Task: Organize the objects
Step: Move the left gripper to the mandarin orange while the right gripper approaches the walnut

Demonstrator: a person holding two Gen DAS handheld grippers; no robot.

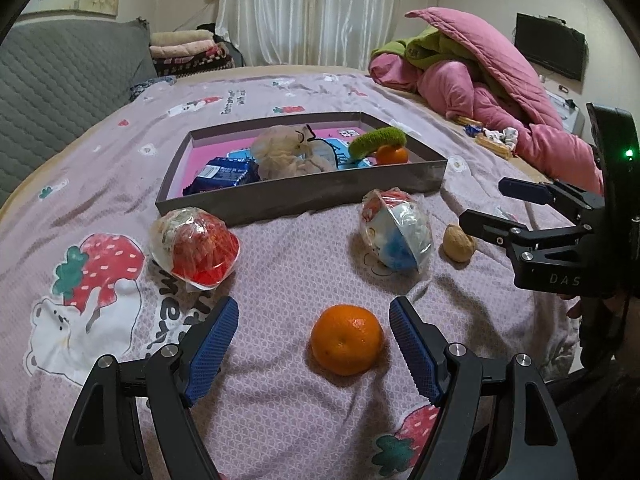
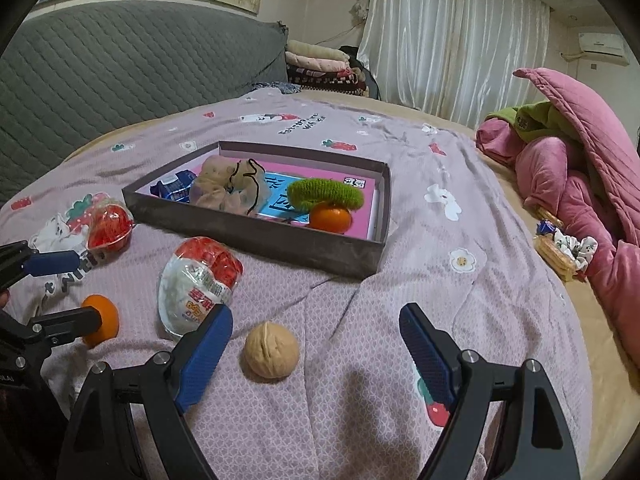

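While left gripper [image 1: 314, 334] gapes, tangerine [image 1: 346, 339] between pads (untouched).

Both tools were matte black, each ending in two fingers faced with blue, finely knurled pads [image 1: 214, 342], and round silver screw heads [image 1: 171, 349] sat at the linkage pivots. The left gripper [image 1: 314, 322] had arched black struts with triangular cut-outs running back from its fingers, and the right gripper [image 2: 316, 326] looked the same. Seen from the left side, the right one's body carried pale letters reading "DAS" [image 1: 564, 279] and a small green light [image 1: 629, 153] glowing on its upright housing, with a bit of bare skin [image 1: 575, 311] just below.
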